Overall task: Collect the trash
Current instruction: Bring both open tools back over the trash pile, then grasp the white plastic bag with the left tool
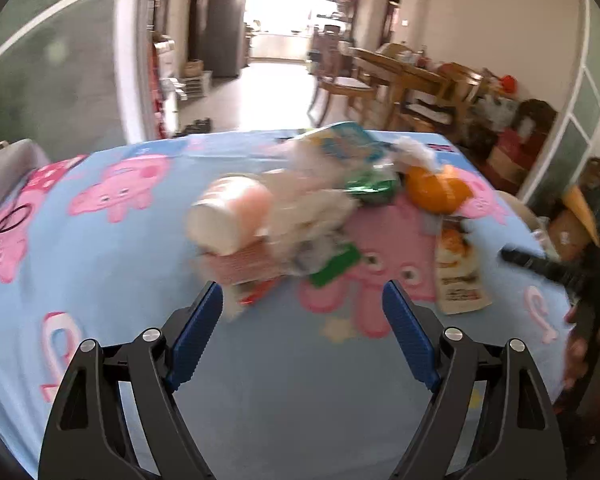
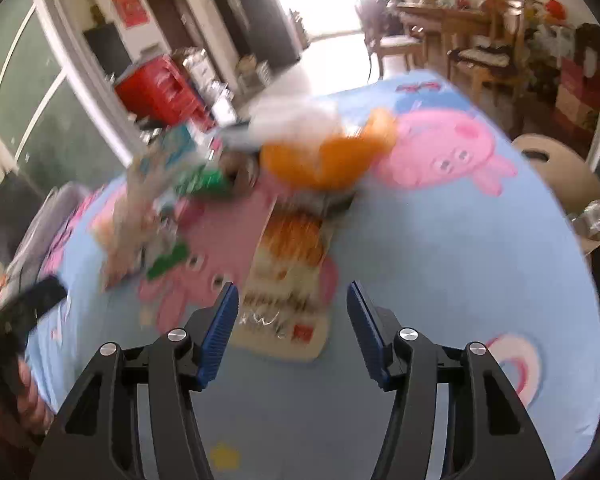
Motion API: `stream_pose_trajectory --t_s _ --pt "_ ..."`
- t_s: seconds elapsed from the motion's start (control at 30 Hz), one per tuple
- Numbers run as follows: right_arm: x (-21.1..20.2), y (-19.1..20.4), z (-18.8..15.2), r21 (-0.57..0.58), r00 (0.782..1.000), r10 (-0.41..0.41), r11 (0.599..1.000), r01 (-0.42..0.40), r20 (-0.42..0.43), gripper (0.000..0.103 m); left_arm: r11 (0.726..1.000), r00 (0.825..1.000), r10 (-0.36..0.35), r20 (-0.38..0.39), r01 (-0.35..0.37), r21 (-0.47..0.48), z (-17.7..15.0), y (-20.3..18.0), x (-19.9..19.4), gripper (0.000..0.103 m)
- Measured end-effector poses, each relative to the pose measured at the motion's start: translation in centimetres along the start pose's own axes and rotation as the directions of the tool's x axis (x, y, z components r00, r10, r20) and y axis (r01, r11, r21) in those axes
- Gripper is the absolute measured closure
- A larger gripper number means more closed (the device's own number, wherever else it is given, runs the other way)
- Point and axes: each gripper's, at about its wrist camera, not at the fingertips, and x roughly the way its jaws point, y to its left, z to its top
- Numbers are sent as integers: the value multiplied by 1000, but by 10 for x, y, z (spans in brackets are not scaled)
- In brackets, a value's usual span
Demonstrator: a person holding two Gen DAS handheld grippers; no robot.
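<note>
**Both grippers wide and empty above the litter**

Blue-padded, the left gripper (image 1: 302, 300) gapes, holding nothing, before a paper cup (image 1: 228, 216). Right gripper (image 2: 292, 300) gapes empty over a flat food packet (image 2: 290, 276); orange peel (image 2: 324, 156) lies beyond on the tablecloth (image 2: 460, 260).

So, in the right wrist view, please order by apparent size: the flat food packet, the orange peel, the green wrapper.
1. Flat food packet, largest, though nearest the camera.
2. Orange peel.
3. Green wrapper, smallest; motion blur makes its edges unsure.

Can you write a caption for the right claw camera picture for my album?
Open right claw hovers over a flat snack packet on the pig tablecloth, beside orange peel and wrappers.
</note>
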Motion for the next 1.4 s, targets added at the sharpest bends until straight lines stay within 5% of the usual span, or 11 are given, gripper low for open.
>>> stream_pose_trajectory --t_s 0.2,0.33,0.47,0.6,0.67,0.73,0.9,1.07,1.2,1.3,1.4 --pt "35 23 59 14 990 135 991 -135 -36 59 999 999 32 4 -31 -40 10 22 7 23" --pt "78 67 127 -7 962 258 966 -260 -92 59 997 999 16 47 -13 -72 24 21 4 23" --pt "129 98 168 -34 939 280 956 -293 -200 59 995 999 16 41 -12 -100 23 26 9 23" --pt "146 111 155 -50 904 304 942 -333 -302 66 990 999 49 9 -48 -130 11 43 12 23" --pt "117 112 121 -66 864 394 899 -434 -315 66 988 998 54 14 -51 -146 5 51 7 23" --pt "88 112 83 -123 854 411 876 -467 -319 66 985 998 58 12 -55 -165 1 62 5 23" --pt "49 92 20 -216 908 314 901 -377 -276 65 979 999 53 2 -52 -195 4 75 11 23" --pt "37 99 35 -328 960 235 904 -274 -154 64 988 999 9 40 -3 -153 15 53 14 23" --pt "39 111 59 -345 958 255 894 -285 -129 64 994 998 4 68 3 -105 31 45 16 23" --pt "51 119 87 -284 935 326 891 -353 -140 64 989 998 -19 66 29 -146 50 66 24 24" --pt "83 134 122 -234 940 320 911 -340 -116 64 975 997 -51 54 62 -212 73 89 39 37"
